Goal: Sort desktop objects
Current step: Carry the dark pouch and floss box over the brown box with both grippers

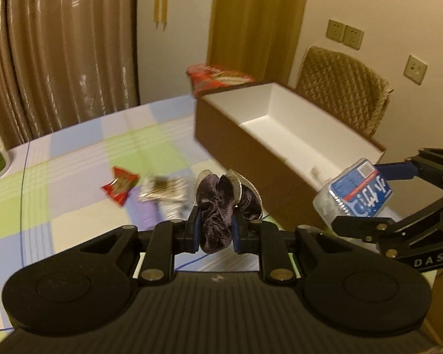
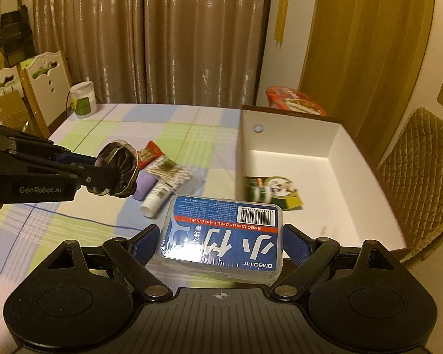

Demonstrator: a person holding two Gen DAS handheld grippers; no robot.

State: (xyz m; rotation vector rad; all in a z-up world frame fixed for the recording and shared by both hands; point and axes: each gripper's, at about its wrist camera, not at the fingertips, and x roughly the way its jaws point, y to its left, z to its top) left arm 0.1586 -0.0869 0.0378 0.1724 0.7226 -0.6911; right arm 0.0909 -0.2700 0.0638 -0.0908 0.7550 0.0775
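Two loads are mid-carry: the left gripper (image 1: 217, 206), its jaws nearly closed, pinches a dark velvet scrunchie (image 1: 218, 203), and the right gripper (image 2: 220, 242), its jaws spread wide, clamps a clear plastic floss-pick box with a blue label (image 2: 221, 242), so next both need carrying over the white-lined brown cardboard box (image 2: 333, 147) and releasing.

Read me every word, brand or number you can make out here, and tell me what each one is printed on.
"BMBO Classic Dental Floss Picks": red band on the floss pick box, seen upside down.
"BMBO": same box, near corner, beside large characters.
"GenRobot.AI": side of the left gripper.
"DAS": body of the right gripper.
Barcode digits, the box's fine print, the red snack packet, the white jar: too small or blurred.
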